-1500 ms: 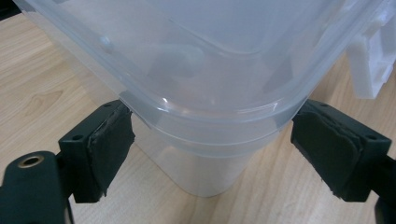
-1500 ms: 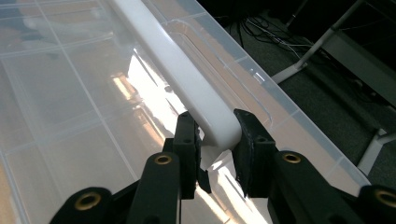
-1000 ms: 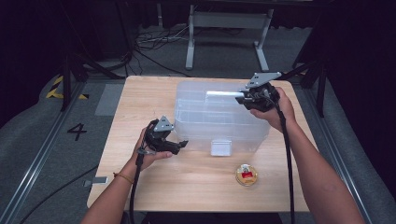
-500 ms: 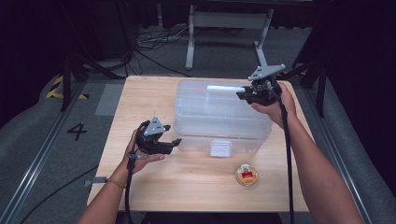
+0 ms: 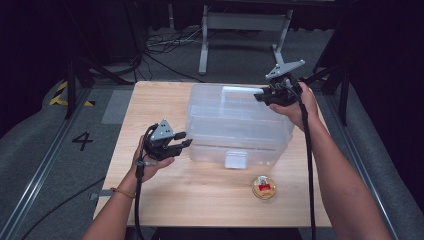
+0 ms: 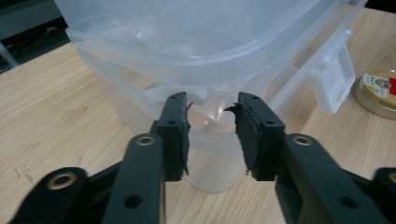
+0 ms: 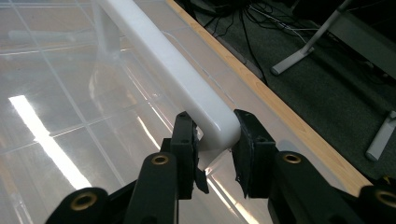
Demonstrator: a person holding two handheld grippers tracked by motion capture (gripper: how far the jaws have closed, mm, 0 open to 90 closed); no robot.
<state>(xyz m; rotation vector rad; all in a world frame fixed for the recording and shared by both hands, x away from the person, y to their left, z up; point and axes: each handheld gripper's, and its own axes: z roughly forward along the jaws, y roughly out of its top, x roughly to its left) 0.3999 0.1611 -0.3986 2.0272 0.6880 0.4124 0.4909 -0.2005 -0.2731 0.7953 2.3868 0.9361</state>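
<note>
A clear plastic storage box (image 5: 235,125) with a lid stands mid-table; its near corner (image 6: 187,37) looms in the left gripper view. My left gripper (image 5: 186,140) hovers at the box's left front corner. Its jaws have just been closing and still stand apart (image 6: 212,105), with nothing pinched between the pads; the box corner lies just beyond the tips. My right gripper (image 5: 260,96) is at the far right corner, shut (image 7: 215,126) on the lid's thick white rim (image 7: 163,60).
A white latch (image 5: 236,160) hangs on the box's front wall. A small round tin (image 5: 263,187) with a yellow and red label lies on the wooden table (image 5: 150,100) near the front right. Dark floor, cables and a stand's feet lie beyond the far edge.
The left gripper's jaws have narrowed, and that hand has lifted slightly beside the box's corner. The right gripper keeps its hold on the rim, nearly still.
</note>
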